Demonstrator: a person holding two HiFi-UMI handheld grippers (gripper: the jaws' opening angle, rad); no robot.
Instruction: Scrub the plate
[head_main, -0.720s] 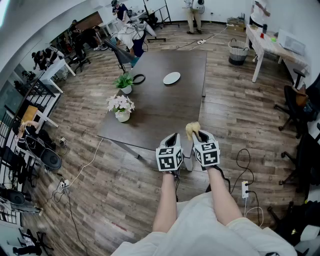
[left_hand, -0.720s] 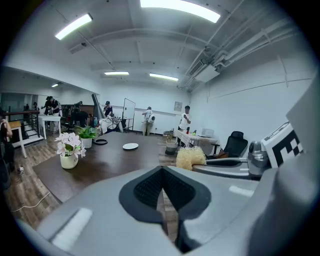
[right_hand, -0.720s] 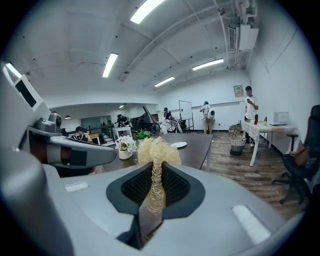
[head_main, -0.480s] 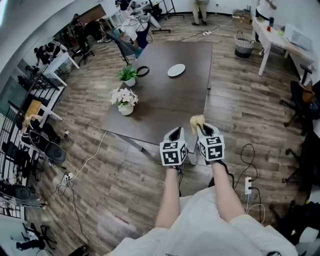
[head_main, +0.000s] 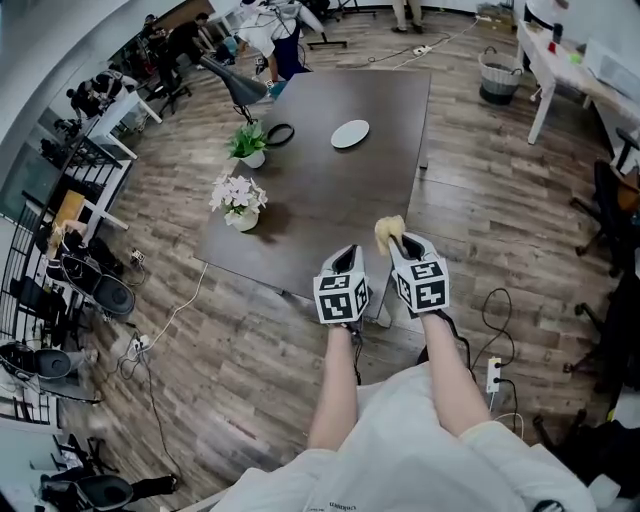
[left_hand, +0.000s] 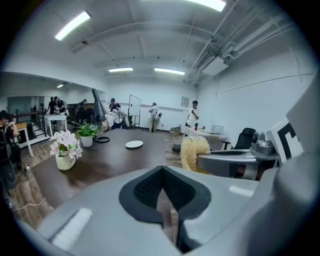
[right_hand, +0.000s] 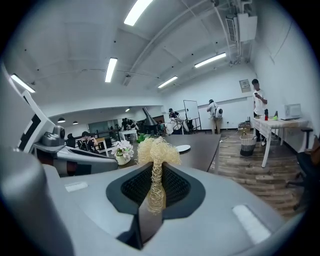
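Note:
A white plate (head_main: 350, 133) lies far off on the dark table (head_main: 330, 210), also small in the left gripper view as the plate (left_hand: 134, 144) and in the right gripper view as the plate (right_hand: 183, 148). My right gripper (head_main: 397, 243) is shut on a pale yellow loofah scrubber (right_hand: 157, 162), whose frayed top sticks up above the jaws; the scrubber (head_main: 387, 233) hangs over the table's near edge. My left gripper (head_main: 347, 262) is beside it, shut and empty, jaws pressed together. Both grippers are far from the plate.
A white-flowered pot (head_main: 238, 203), a green plant pot (head_main: 250, 147) and a black ring (head_main: 279, 133) stand on the table's left side. A white desk (head_main: 575, 70) and a basket (head_main: 497, 76) are at the right. People stand at the room's far end.
The table and plate have shifted slightly in the head view as the head moved. Both grippers keep their places side by side, the scrubber still held.

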